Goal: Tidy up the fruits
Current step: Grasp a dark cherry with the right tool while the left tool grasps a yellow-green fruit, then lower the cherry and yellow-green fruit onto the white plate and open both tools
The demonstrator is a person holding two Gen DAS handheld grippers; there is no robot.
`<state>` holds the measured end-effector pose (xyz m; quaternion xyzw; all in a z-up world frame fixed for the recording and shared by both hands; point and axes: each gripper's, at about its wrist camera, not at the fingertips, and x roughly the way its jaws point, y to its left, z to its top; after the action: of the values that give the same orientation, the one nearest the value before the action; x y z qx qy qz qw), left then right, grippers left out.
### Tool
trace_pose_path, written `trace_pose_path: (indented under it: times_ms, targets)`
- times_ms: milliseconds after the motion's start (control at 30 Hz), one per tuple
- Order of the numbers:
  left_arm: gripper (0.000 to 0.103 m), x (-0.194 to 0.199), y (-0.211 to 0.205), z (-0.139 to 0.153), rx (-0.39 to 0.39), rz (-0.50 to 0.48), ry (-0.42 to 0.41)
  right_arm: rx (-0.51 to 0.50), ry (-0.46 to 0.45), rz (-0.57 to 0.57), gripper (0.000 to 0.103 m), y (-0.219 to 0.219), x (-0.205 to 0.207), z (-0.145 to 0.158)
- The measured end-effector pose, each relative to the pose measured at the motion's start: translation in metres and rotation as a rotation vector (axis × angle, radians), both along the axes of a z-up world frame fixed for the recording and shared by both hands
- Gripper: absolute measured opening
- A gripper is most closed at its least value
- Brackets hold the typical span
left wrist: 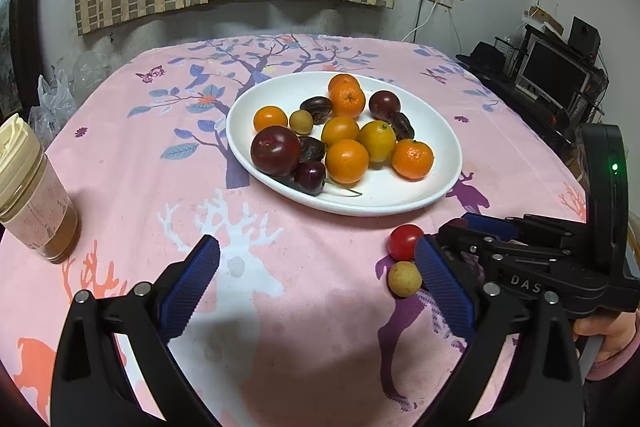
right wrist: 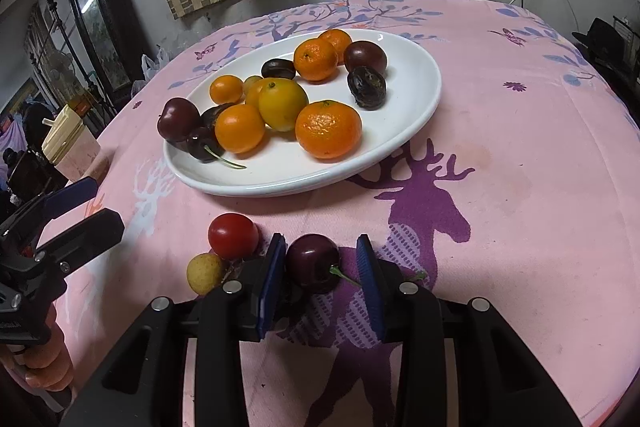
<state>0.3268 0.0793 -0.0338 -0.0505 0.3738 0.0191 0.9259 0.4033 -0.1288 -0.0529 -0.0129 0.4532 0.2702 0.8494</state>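
A white plate (left wrist: 436, 115) (right wrist: 412, 67) holds several oranges, plums, dates, a cherry and a small yellow longan. On the pink cloth in front of it lie a red cherry tomato (left wrist: 404, 242) (right wrist: 233, 235), a yellow longan (left wrist: 405, 279) (right wrist: 205, 273) and a dark cherry (right wrist: 313, 262). My right gripper (right wrist: 322, 267) is open with the dark cherry between its blue pads, the left pad touching it. It shows in the left wrist view (left wrist: 460, 227) beside the tomato. My left gripper (left wrist: 316, 267) is open and empty over the cloth.
A lidded jar (left wrist: 28, 187) (right wrist: 70, 143) of brown powder stands at the table's left edge. Plastic bags (left wrist: 56, 95) lie at the far left. A monitor and shelf (left wrist: 556, 75) stand to the right of the table.
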Motion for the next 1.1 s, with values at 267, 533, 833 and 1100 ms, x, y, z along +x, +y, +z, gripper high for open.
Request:
trace_pose_path:
  times_ms: [267, 533, 833, 1100]
  targets:
    - [0.096, 0.003, -0.008, -0.008, -0.01, -0.068, 0.028, 0.108, -0.059, -0.075, 0.028, -0.025, -0.002, 0.029]
    - [0.058, 0.002, -0.048, -0.03, 0.053, -0.275, 0.088, 0.138, -0.034, -0.11, 0.028, -0.036, -0.001, 0.029]
    - [0.039, 0.013, -0.056, -0.046, 0.082, -0.3, 0.124, 0.139, -0.039, -0.101, 0.028, -0.034, -0.005, 0.031]
    - [0.026, 0.021, -0.056, -0.048, 0.037, -0.319, 0.129, 0.132, -0.047, -0.108, 0.028, -0.035, -0.007, 0.033]
